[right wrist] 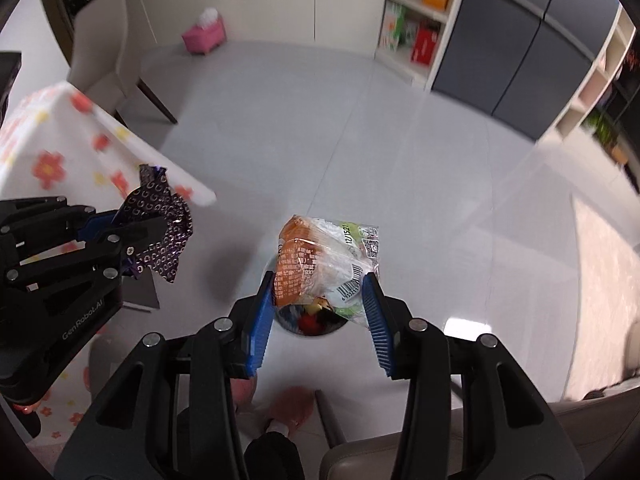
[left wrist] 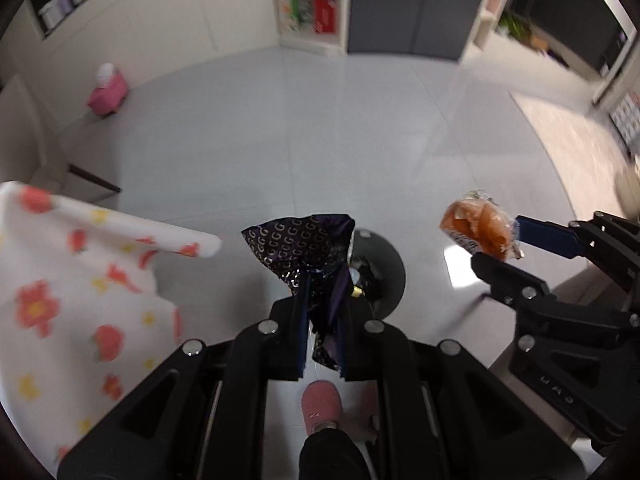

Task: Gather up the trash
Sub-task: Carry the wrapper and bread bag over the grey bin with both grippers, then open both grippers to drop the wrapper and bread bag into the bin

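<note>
My left gripper (left wrist: 324,300) is closed tight on a crumpled purple wrapper (left wrist: 304,248), and my right gripper (right wrist: 320,296) pinches an orange-and-clear snack bag (right wrist: 320,260) between its blue pads (right wrist: 260,320). Directly beneath both sits a round trash bin (right wrist: 308,324) on the floor (right wrist: 360,140), and only the right wrist view shows the colourful scraps inside. Left of it hangs the flowered desk cloth (left wrist: 60,280); far off sits a pink box (right wrist: 203,36).

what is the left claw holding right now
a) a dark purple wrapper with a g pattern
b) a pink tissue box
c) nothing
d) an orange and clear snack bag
a: the left claw is shut on the dark purple wrapper, while the orange and clear bag sits in the right claw.
</note>
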`<state>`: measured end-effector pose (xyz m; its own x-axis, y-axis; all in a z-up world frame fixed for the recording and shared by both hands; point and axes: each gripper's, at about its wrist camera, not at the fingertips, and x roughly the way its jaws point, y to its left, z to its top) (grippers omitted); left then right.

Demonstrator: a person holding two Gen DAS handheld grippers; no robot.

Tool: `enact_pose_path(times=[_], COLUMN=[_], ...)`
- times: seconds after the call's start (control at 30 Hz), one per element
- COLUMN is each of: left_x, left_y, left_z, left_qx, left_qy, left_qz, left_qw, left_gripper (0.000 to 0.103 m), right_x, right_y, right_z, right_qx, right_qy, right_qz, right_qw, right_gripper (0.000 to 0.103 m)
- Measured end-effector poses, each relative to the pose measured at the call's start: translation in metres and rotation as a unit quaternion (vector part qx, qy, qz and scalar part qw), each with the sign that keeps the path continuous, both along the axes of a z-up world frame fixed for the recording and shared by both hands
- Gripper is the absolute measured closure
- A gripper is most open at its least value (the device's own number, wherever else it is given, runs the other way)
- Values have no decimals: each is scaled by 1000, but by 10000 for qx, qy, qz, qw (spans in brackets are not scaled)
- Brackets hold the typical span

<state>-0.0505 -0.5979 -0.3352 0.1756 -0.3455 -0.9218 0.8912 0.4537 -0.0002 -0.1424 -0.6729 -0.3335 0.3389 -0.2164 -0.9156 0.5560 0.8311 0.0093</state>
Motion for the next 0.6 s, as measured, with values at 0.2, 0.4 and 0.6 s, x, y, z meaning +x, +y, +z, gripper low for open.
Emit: enact_pose_path(times=[0.2, 0.4, 0.6], left_x=[9, 13, 17], left_y=[-37, -52, -64], left_z=[-100, -157, -195], left_qx=[328, 332, 455], left_qy=[38, 88, 150], left_qz=[-509, -927, -1114], left_qw=[9982, 9951, 9926], left_gripper=[92, 90, 70], right_x=[12, 23, 26], right_y=[-15, -27, -37], right_z=[-99, -165, -201], right_qx=[291, 363, 479], right_qy=[122, 176, 269], right_qz=[-155, -152, -218], right_qw=[9994, 9991, 9983], right_gripper=[61, 60, 54])
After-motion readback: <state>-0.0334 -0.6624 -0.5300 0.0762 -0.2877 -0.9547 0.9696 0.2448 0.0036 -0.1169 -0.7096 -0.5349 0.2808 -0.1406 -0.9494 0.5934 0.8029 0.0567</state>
